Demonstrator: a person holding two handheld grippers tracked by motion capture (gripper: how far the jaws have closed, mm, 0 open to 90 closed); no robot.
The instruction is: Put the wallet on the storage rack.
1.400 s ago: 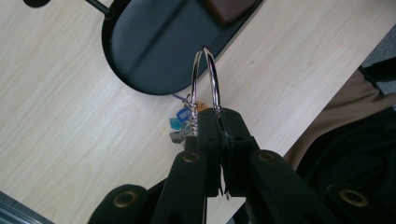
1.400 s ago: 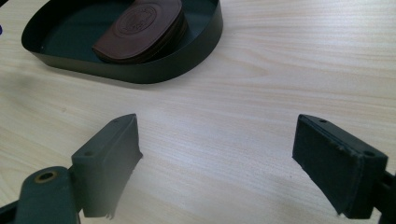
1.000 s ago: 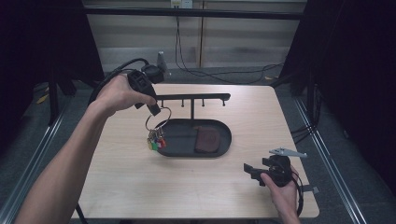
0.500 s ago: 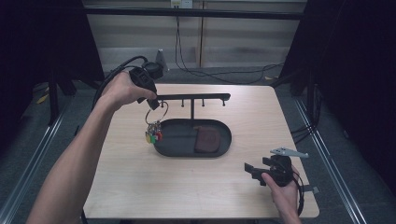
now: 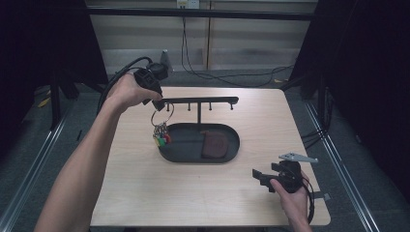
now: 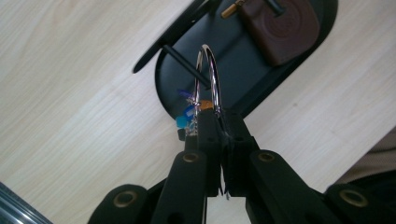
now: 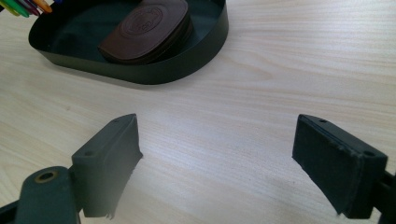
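- The key ring [image 5: 162, 115] hangs upright below the left end of the black rack bar [image 5: 198, 101], above the left rim of the tray [image 5: 232, 152]; its long axis runs up and down.
- In the left gripper view the key ring [image 6: 208, 77] is seen almost edge-on, a narrow silver loop which points away from the jaws toward the tray [image 6: 327, 18].
- A bunch of small coloured tags [image 5: 161, 138] hangs from the bottom of the ring, pointing straight down, just over the tray's left edge.
- The left gripper [image 5: 157, 102] is clamped on the ring; its jaws are pressed together on the metal, close to the first peg of the rack.
- The brown leather pouch [image 5: 214, 144] lies flat inside the tray, in its right half.
- The right gripper [image 5: 263, 176] rests low over the wooden table [image 5: 145, 183], near the front right corner and well apart from the tray.
- Its jaws stand wide apart with nothing between them, pointing toward the tray [image 7: 187, 70] and the pouch [image 7: 147, 28].
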